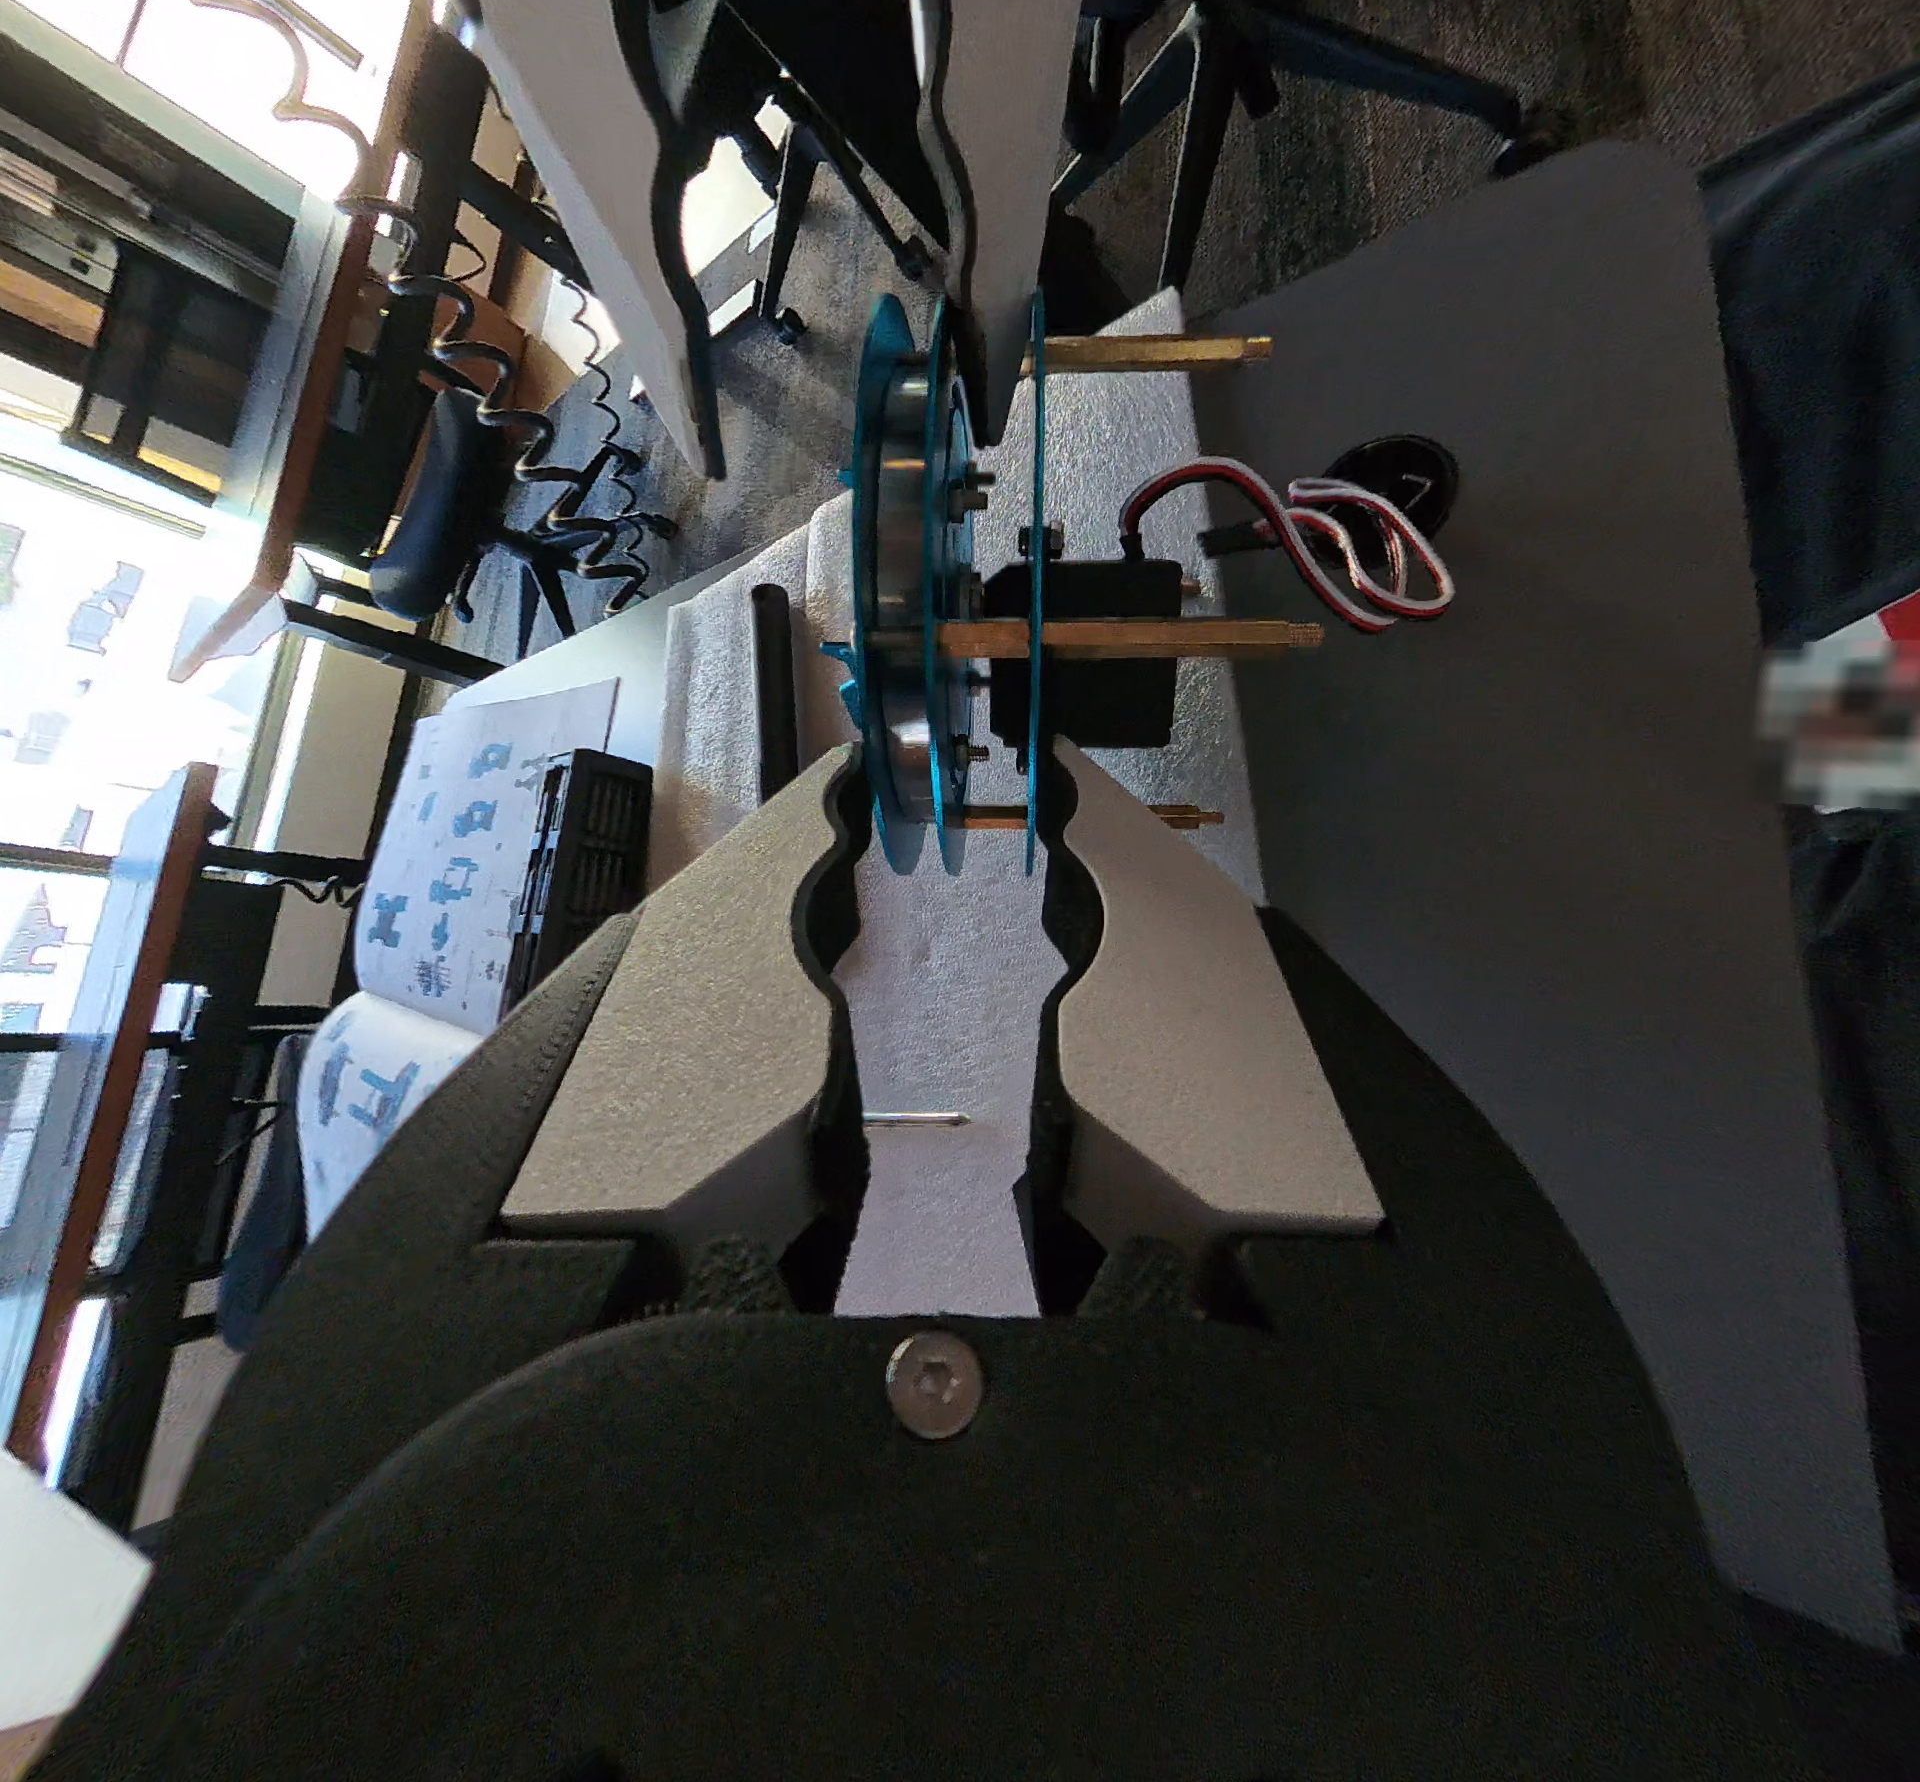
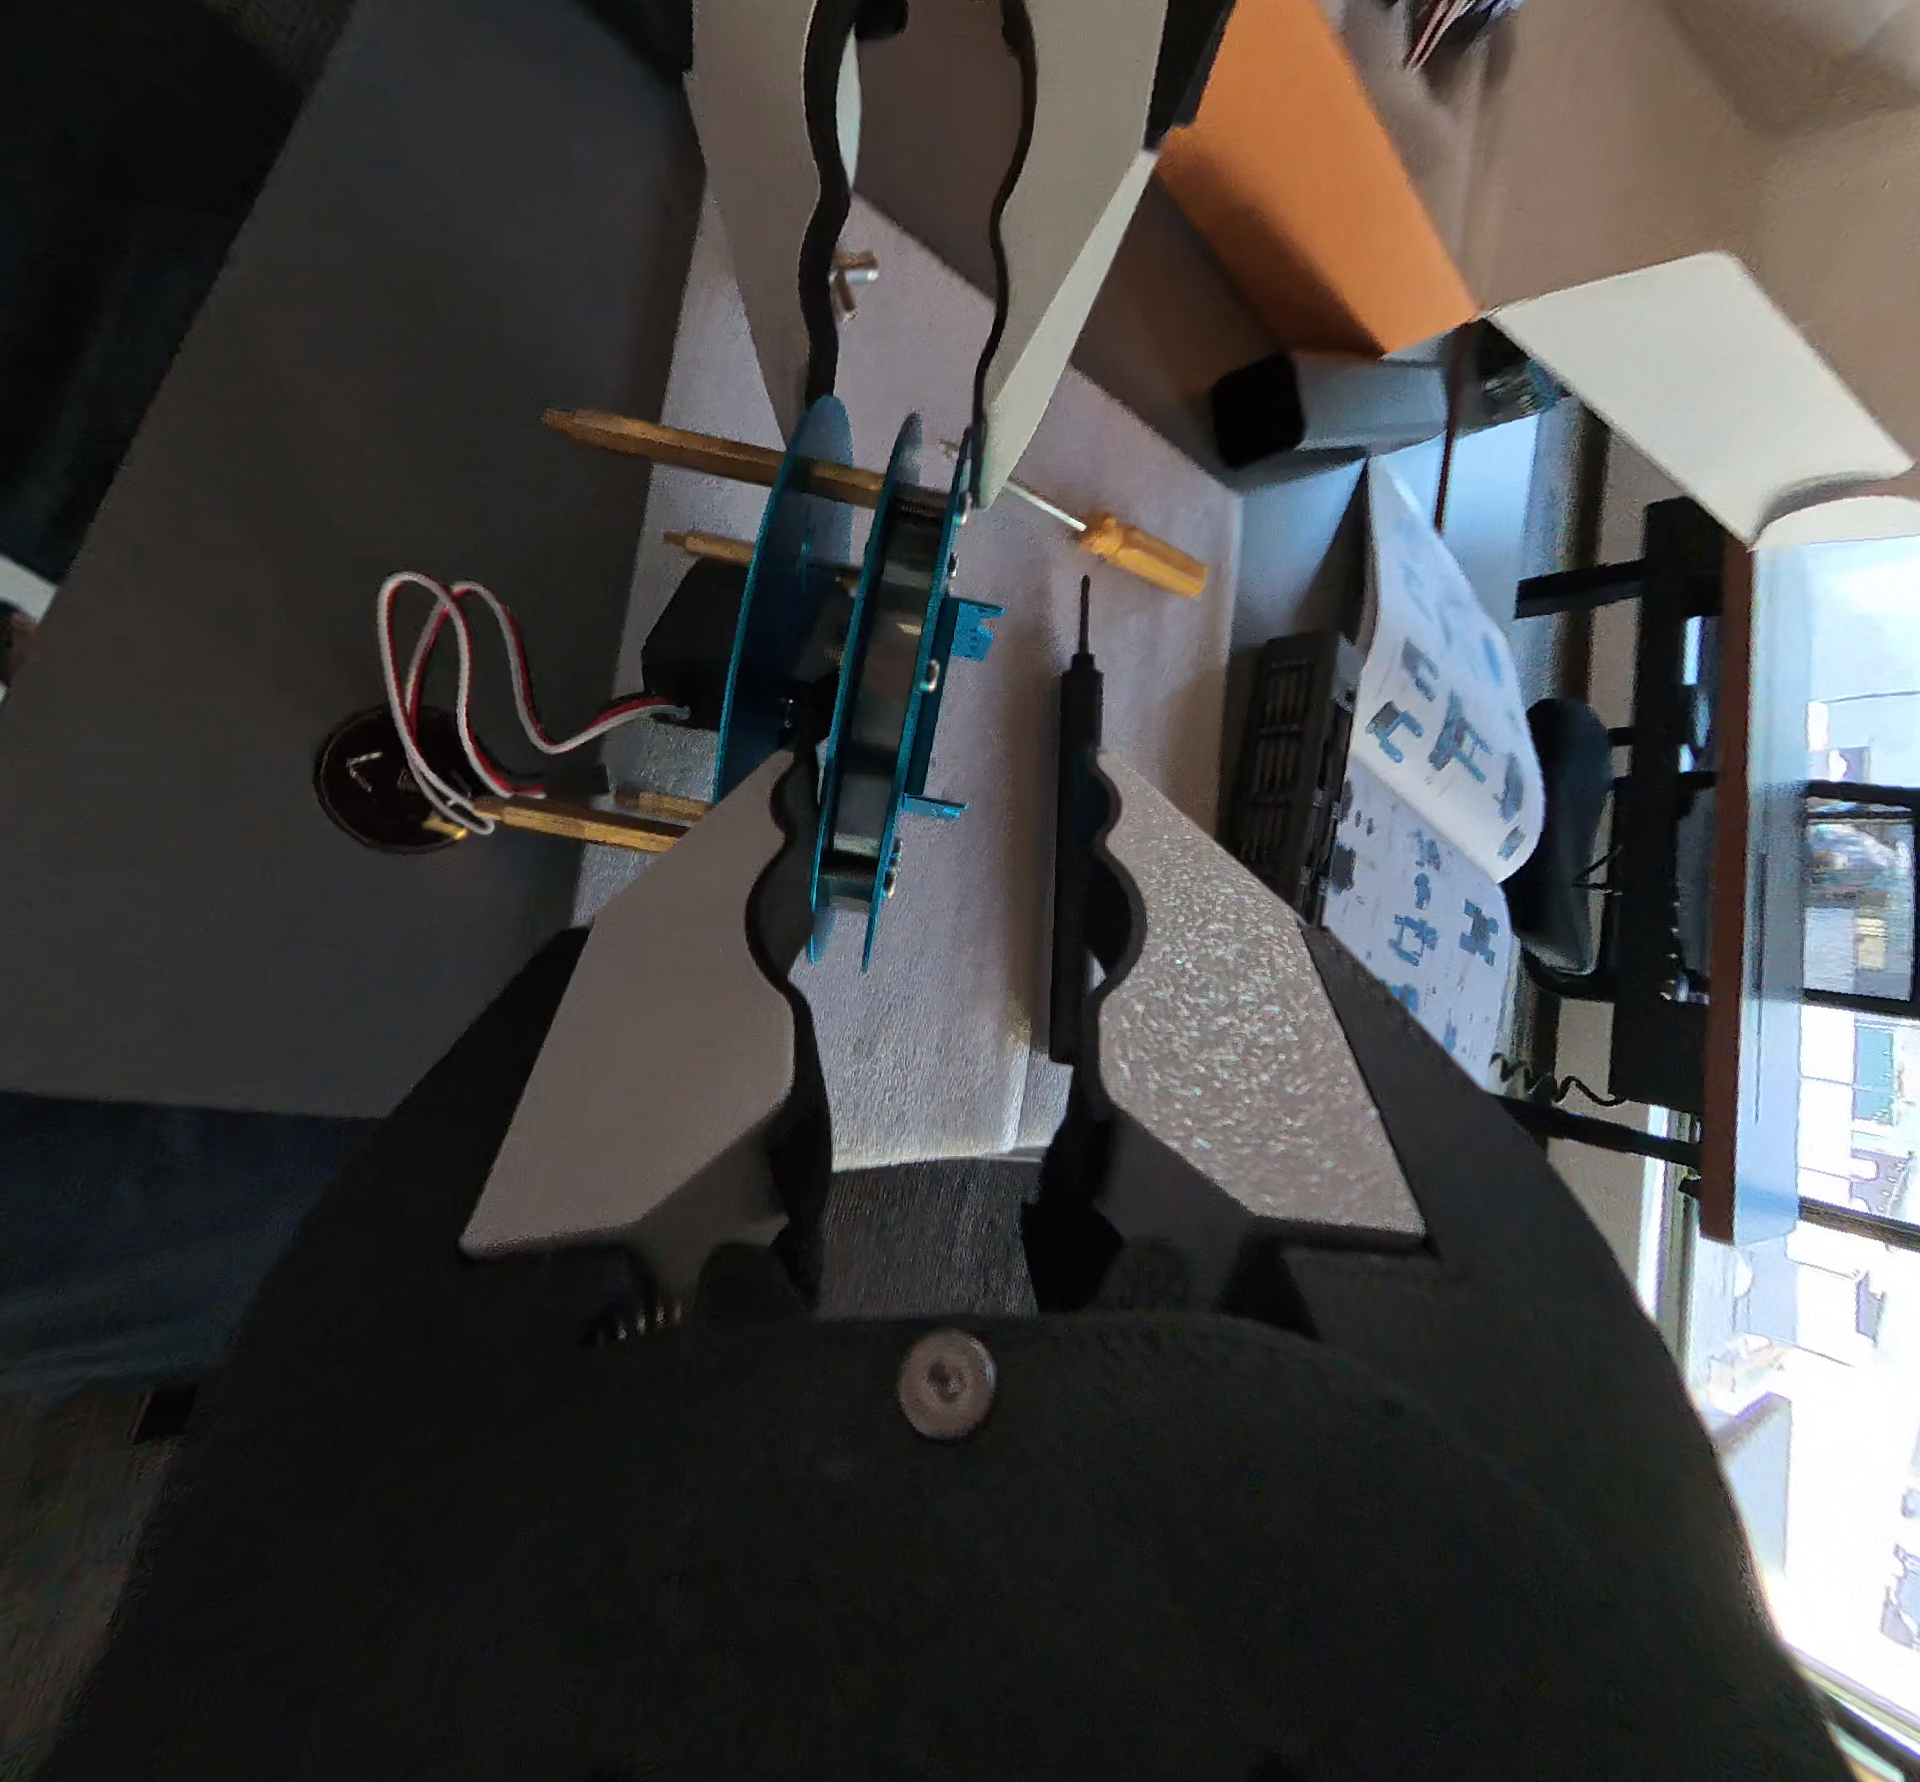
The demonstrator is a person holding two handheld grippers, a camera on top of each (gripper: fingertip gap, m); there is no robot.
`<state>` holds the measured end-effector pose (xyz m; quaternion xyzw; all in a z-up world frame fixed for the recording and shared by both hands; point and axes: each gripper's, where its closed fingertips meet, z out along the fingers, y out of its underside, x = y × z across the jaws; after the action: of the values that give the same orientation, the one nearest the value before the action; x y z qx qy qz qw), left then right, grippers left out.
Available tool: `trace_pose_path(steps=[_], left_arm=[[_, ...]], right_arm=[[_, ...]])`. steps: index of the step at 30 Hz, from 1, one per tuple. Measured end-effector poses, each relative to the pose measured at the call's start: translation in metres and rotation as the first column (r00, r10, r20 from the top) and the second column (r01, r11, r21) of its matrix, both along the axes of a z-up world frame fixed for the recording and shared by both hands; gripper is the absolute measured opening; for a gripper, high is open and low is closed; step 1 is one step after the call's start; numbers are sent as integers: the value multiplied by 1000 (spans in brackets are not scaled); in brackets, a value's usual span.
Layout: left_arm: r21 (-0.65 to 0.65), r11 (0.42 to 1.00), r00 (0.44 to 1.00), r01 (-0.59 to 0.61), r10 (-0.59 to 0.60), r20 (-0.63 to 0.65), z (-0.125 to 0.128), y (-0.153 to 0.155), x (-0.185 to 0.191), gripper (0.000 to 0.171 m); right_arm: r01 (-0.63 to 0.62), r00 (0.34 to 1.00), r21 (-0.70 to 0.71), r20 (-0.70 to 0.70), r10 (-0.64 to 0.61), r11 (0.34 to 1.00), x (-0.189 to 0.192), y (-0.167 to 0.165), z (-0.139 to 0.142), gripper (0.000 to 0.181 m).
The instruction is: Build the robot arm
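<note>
A blue metal disc assembly (image 1: 868,444) with brass standoffs (image 1: 1143,633), a black servo (image 1: 1091,652) and red-white-black wires (image 1: 1371,548) stands on edge over a white foam mat (image 1: 935,984). My left gripper (image 1: 951,761) is shut on it, one fingertip on each outer plate. My right gripper (image 2: 935,766) is open around the same assembly (image 2: 769,610) from the opposite side. Its left finger rests against a plate and its right finger stands apart. Each gripper shows at the top of the other's view: the right (image 1: 850,439), the left (image 2: 902,439).
A black screwdriver (image 2: 1070,797) and a yellow one (image 2: 1138,548) lie on the mat (image 2: 935,1026), with a loose screw (image 2: 852,278) and a pin (image 1: 920,1121). A black bit case (image 2: 1288,756) and an open booklet (image 2: 1444,652) sit beyond. The grey table (image 1: 1507,797) has a round grommet (image 1: 1397,485).
</note>
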<state>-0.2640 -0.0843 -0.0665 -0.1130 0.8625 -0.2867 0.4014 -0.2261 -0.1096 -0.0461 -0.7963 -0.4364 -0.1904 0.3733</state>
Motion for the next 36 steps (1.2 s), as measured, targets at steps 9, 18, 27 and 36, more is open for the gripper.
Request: trace_pose_path(steps=[9, 18, 27, 36], left_arm=[[8, 1000, 1000, -8, 8, 8, -3, 3, 2, 30], [-48, 998, 998, -35, 33, -47, -9, 4, 10, 30], [-50, 994, 992, -99, 95, -87, -13, 8, 10, 30], [-25, 967, 964, -252, 248, -100, -13, 8, 3, 30]], right_arm=[[-55, 991, -168, 114, 75, 984, -2, 1, -4, 51], [-85, 990, -181, -129, 62, 980, 1, 3, -7, 48], [66, 833, 176, -552, 43, 982, 19, -9, 83, 41], [541, 500, 120, -842, -204, 833, -24, -61, 19, 17]])
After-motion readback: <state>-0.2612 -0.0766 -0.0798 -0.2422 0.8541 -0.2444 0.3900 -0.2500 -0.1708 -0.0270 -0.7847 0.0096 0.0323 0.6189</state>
